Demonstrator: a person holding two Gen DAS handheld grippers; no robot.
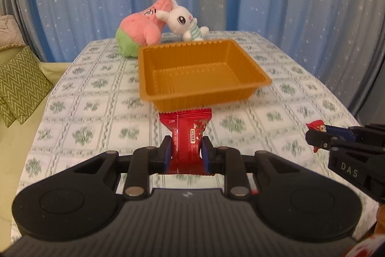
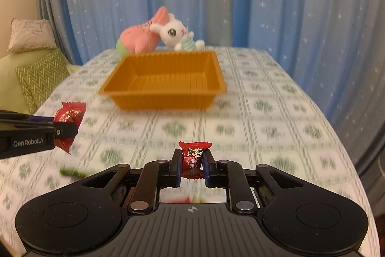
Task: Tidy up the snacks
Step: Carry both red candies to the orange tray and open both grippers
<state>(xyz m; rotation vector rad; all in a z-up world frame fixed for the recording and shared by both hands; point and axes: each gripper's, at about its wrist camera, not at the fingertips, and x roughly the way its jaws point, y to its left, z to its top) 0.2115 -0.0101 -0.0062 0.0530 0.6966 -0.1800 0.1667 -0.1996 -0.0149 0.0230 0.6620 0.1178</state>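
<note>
An empty orange plastic tray (image 1: 250, 75) (image 2: 217, 81) sits on the patterned tablecloth ahead of both grippers. My left gripper (image 1: 186, 149) is shut on a red snack packet (image 1: 186, 134), held above the cloth just short of the tray's near wall; it also shows in the right wrist view (image 2: 68, 116). My right gripper (image 2: 192, 160) is shut on a small red candy (image 2: 193, 158), held above the cloth well short of the tray. In the left wrist view the right gripper (image 1: 317, 134) is at the right edge with the candy (image 1: 316, 125).
A pink star plush (image 1: 142, 25) and a white rabbit plush (image 1: 182, 22) lie behind the tray. A green wrapper (image 2: 72, 171) lies on the cloth at lower left. Green cushions (image 1: 21, 83) and a sofa are off the table's left edge. Blue curtains hang behind.
</note>
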